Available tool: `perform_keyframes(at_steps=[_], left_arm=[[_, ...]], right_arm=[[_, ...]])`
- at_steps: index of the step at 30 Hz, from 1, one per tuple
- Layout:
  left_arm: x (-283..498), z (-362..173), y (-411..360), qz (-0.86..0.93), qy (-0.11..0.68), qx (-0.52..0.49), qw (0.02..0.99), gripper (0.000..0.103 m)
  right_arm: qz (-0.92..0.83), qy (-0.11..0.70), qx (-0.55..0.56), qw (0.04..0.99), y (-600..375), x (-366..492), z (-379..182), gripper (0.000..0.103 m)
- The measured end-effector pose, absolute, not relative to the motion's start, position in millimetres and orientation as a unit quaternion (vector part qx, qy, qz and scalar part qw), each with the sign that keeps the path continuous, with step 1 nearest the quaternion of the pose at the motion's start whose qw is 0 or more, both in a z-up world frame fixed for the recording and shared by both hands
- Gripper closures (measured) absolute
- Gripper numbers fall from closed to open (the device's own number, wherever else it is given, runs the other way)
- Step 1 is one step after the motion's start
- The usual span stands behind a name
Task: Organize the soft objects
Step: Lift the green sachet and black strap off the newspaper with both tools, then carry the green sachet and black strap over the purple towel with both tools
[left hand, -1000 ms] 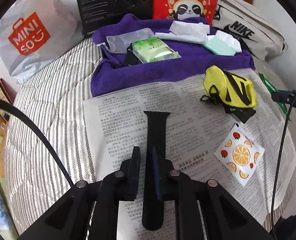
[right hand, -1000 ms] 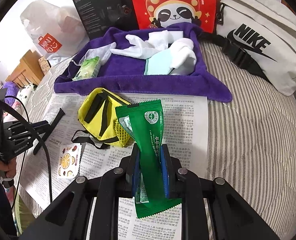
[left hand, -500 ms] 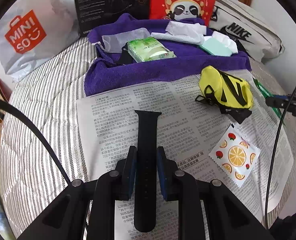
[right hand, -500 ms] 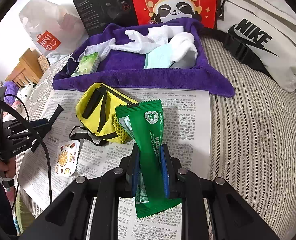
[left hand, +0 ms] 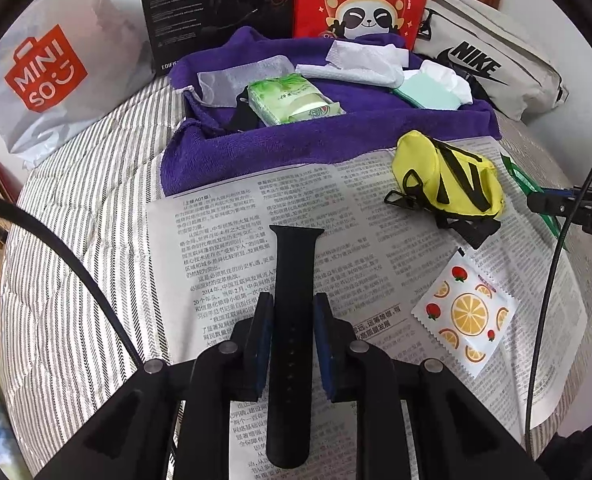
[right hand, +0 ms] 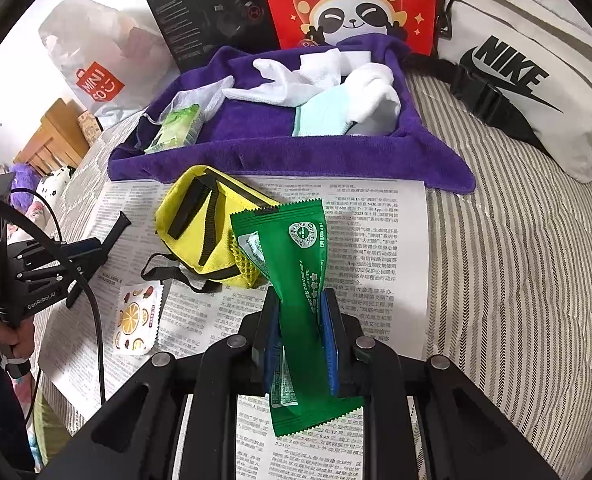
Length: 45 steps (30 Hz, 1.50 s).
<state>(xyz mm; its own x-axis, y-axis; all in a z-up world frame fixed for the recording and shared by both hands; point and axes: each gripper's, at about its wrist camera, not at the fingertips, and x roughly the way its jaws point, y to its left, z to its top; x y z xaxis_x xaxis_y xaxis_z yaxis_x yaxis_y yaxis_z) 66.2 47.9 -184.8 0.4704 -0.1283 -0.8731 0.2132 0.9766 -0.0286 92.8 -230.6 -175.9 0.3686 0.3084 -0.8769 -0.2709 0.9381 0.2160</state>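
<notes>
The striped bed (left hand: 75, 240) carries a newspaper (left hand: 223, 240), whose far edge lies under a purple towel (left hand: 296, 144). The left hand-held gripper (left hand: 293, 312) pinches a black strap (left hand: 296, 264) above the newspaper; its lower end is cut off. The right hand-held gripper (right hand: 300, 308) pinches a green packet (right hand: 302, 264), which partly hides the yellow pouch (right hand: 199, 232).

Both tools tilt downward, left tool (left hand: 293, 312) and right tool (right hand: 300, 308) each clamped on something.
</notes>
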Motion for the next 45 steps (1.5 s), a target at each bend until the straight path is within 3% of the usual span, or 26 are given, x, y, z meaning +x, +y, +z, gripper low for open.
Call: perform_keyframes(at_steps=[24, 45], left_arm=[[89.5, -139.0, 56.5, -0.090, 0.478, 0.016, 0.874, 0.084], [176.8, -121.5, 42.7, -0.112, 0.467, 0.010, 0.877, 0.083]], right_arm=[[0.205, 0.503, 0.005, 0.840, -209.0, 123.0, -147.8, 0.084], [0.215, 0.506, -0.009, 0.835, -178.1, 213.2, -148.2, 0.084]])
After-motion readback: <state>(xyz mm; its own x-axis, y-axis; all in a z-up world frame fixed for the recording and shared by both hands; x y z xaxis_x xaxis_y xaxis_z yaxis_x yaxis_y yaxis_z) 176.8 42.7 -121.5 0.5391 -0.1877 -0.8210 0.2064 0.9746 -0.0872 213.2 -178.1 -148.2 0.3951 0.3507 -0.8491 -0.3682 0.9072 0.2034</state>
